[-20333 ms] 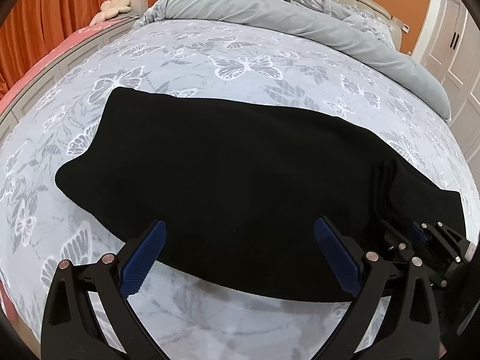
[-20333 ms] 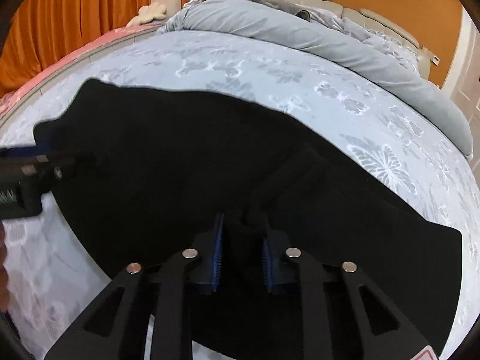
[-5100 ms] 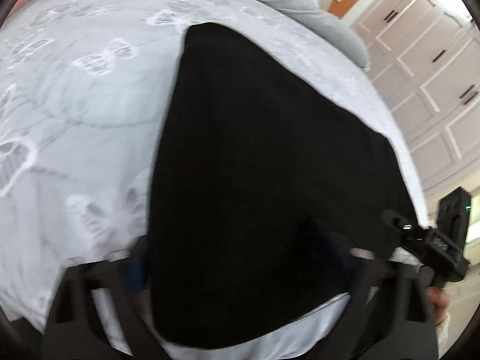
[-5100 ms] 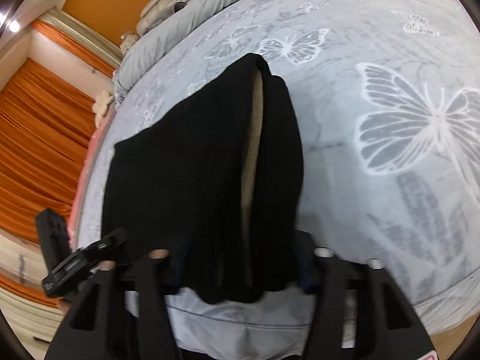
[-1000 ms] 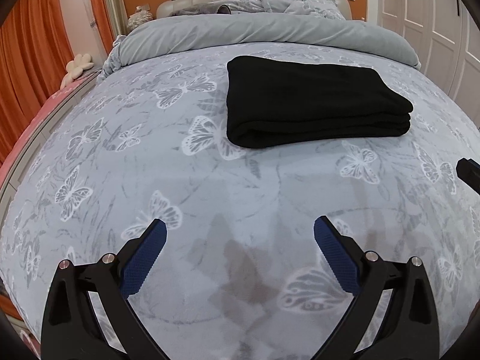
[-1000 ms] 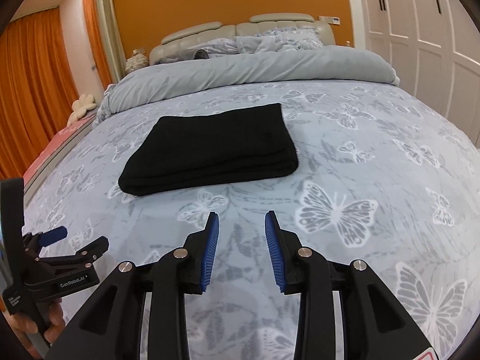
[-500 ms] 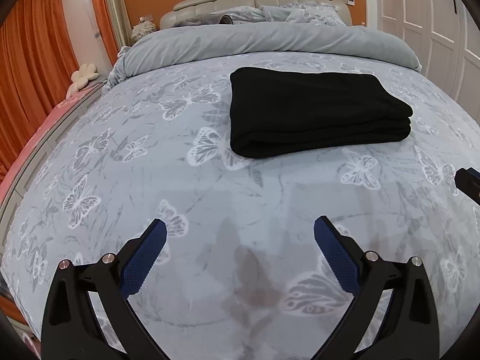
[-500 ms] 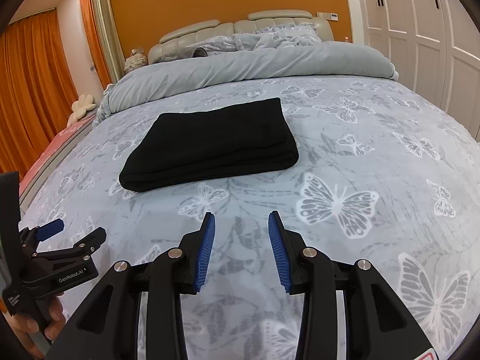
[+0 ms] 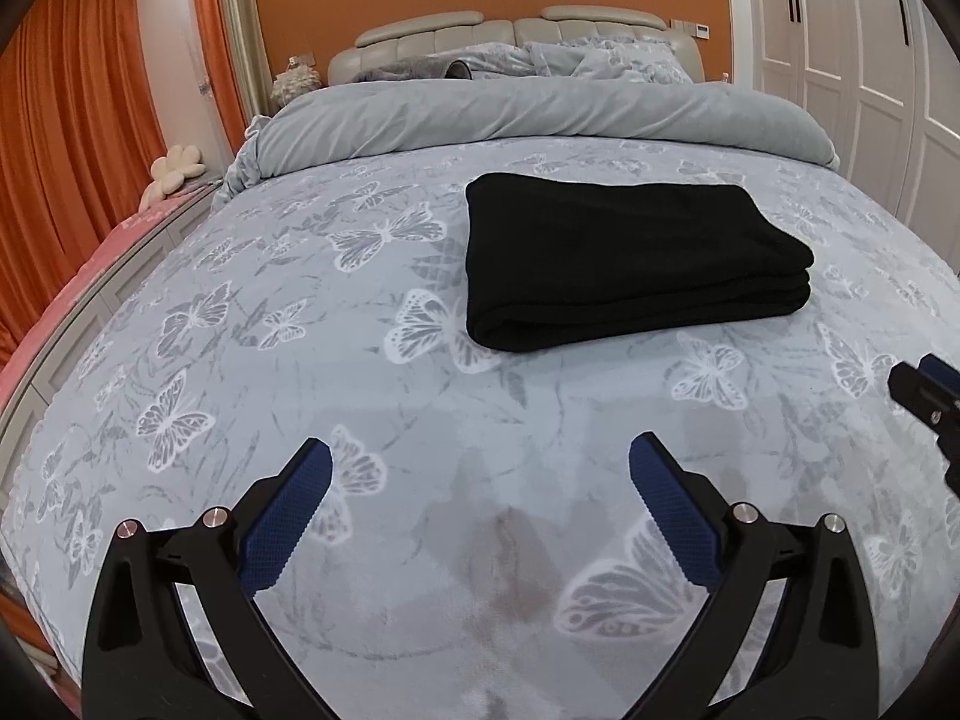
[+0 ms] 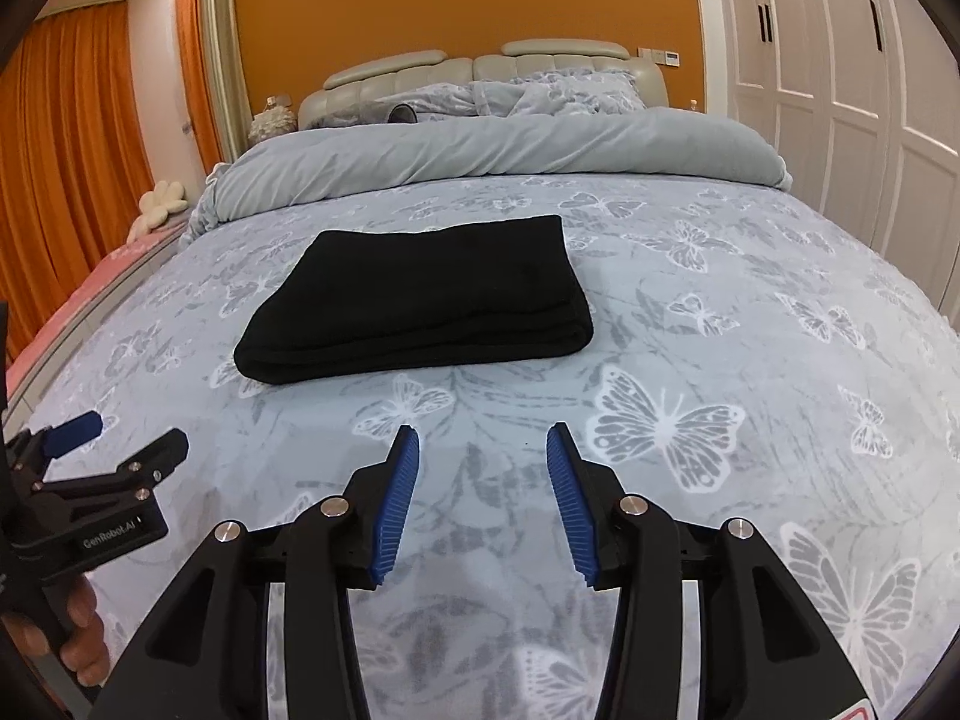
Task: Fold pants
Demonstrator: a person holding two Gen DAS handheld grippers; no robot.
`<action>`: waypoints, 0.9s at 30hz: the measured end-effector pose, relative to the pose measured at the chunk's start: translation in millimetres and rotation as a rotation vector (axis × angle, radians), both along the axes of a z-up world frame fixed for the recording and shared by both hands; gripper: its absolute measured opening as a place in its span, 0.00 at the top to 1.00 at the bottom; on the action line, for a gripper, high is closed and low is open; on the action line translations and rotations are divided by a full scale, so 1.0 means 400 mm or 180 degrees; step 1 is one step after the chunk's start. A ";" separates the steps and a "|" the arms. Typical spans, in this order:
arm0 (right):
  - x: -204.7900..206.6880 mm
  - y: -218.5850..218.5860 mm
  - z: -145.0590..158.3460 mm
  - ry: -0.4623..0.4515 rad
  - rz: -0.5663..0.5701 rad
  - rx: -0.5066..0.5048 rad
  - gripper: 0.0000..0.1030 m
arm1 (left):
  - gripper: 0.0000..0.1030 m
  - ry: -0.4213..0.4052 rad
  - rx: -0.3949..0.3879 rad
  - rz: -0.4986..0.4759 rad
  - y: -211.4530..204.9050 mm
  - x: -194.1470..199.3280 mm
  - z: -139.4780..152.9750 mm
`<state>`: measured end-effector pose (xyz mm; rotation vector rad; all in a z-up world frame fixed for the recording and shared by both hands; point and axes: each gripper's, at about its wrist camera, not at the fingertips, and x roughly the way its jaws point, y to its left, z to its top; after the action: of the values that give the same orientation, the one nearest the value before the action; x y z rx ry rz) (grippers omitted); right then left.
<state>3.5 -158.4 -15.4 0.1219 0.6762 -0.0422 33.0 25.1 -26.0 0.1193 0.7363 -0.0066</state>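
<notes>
Pants (image 9: 630,252), black and folded into a thick rectangular stack, lie flat on the butterfly-print bedspread (image 9: 420,420), and every place below is given from that stack. The left gripper (image 9: 480,510) hangs on the near side of the stack, well apart from it, its blue pads spread wide with nothing but bedspread between them. The right gripper (image 10: 483,495) also sits on the near side, clear of the cloth, and its jaws are opening with nothing between them. By the look of it the folding is done and the step in hand is the release and retreat; doing it well means keeping both sets of fingers off the near folded edge, so the layers do not get dragged or fanned open. That near edge shows stacked layers lined up fairly evenly, with the rounded fold at the stack's left end in the left wrist view. Beyond the stack lies the rolled grey duvet (image 10: 498,150), with bare bedspread between them. To the stack's left and right the bedspread is open out to the bed's sides, with orange curtains (image 10: 66,180) past the left side and white wardrobe doors (image 10: 840,90) past the right. Room on the near side is ample for both grippers.
</notes>
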 end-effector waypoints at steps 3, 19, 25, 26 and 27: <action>-0.001 0.005 0.001 -0.0004 0.0007 -0.0020 0.57 | 0.05 -0.0018 -0.0010 0.0016 0.003 -0.002 0.005; -0.005 0.011 0.001 -0.0028 -0.0003 -0.0034 0.56 | 0.05 -0.0140 -0.0025 -0.0001 -0.001 -0.017 0.025; -0.007 0.012 0.001 -0.0037 -0.0004 -0.0041 0.56 | 0.05 -0.0103 -0.0111 -0.0005 0.005 -0.015 0.026; -0.007 0.012 0.001 -0.0034 -0.0007 -0.0042 0.56 | 0.05 -0.0113 -0.0102 -0.0002 0.005 -0.016 0.026; -0.007 0.012 0.001 -0.0031 -0.0009 -0.0039 0.56 | 0.05 -0.0130 -0.0092 -0.0004 0.004 -0.017 0.027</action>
<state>0.9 -153.7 -15.1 0.1112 0.6659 -0.0485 26.1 26.7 -15.1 0.0922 0.6949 -0.0160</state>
